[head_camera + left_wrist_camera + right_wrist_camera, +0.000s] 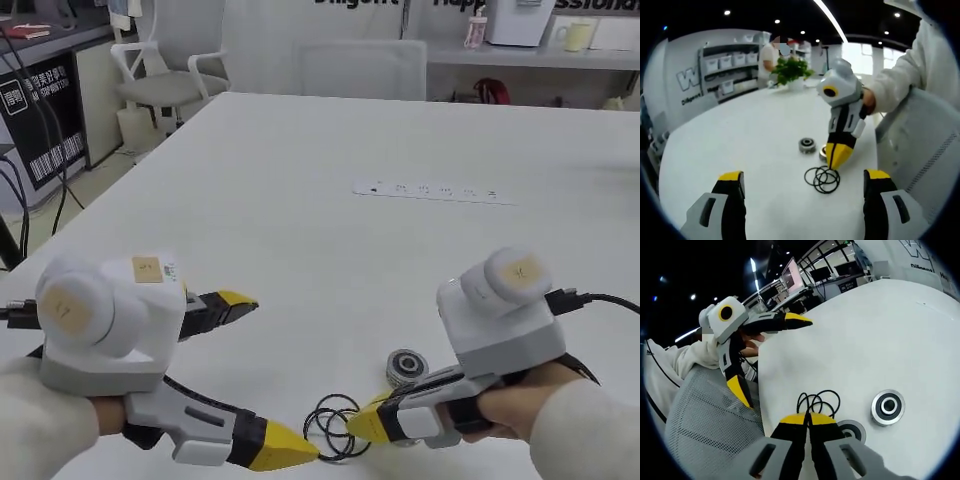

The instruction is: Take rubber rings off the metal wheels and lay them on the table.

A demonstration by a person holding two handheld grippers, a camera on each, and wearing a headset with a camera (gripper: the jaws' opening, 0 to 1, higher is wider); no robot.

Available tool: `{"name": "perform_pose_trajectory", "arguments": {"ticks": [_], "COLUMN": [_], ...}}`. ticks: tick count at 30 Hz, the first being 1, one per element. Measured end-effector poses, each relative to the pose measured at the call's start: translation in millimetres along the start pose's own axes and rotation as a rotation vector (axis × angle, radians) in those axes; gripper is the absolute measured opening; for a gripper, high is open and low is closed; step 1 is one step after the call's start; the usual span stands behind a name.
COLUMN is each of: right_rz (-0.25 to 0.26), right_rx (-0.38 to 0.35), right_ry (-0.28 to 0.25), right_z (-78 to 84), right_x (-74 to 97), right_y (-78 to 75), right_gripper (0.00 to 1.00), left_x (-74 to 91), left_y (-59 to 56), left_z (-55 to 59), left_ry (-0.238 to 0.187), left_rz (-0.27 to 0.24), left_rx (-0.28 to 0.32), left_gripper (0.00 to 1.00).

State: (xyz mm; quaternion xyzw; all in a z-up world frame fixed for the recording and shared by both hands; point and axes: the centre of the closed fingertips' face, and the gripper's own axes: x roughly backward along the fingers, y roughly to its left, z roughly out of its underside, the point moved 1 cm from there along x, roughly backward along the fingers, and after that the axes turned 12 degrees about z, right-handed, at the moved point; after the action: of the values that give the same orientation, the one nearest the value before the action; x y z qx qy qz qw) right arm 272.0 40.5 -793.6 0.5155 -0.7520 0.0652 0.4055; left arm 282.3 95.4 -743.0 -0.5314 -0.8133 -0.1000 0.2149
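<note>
As they lie now, rubber rings (335, 428): thin black loops, several overlapping in 1 loose heap, flat on the white table (330, 230) near the person's edge.
Metal wheels (887, 407): 2, silver rims with dark hubs; 1 stands clear just beside the heap, the other (852, 430) sits partly behind the right jaws.
Right gripper (358, 427): jaws closed tip to tip, yellow tips touching the heap; whether a ring is pinched between them cannot be told.
Left gripper (805, 175): jaws wide apart, holding nothing; the heap lies just ahead, between the 2 tips.
Power strip (430, 190): white, well apart from the heap.
</note>
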Motion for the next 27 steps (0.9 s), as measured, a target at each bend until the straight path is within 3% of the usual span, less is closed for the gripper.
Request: {"name": "perform_pose_trajectory", "arguments": {"ticks": [8,27], "right_rz": [0.005,0.017], "right_rx": [0.029,0.058], "right_ry": [0.02,0.012], "right_z": [5.6,4.9], "right_x": [-4.8,-5.3], "right_y": [1.9,1.8], "right_gripper": [0.0,0.0], "left_x": [0.4,0.8], "left_y": [1.6,2.2], "left_z": [0.7,1.9], "left_ry": [-0.003,-0.001], "left_rz": [0.0,-0.001], "left_rx": [0.004,0.004], "left_gripper": [1.0,1.0]}}
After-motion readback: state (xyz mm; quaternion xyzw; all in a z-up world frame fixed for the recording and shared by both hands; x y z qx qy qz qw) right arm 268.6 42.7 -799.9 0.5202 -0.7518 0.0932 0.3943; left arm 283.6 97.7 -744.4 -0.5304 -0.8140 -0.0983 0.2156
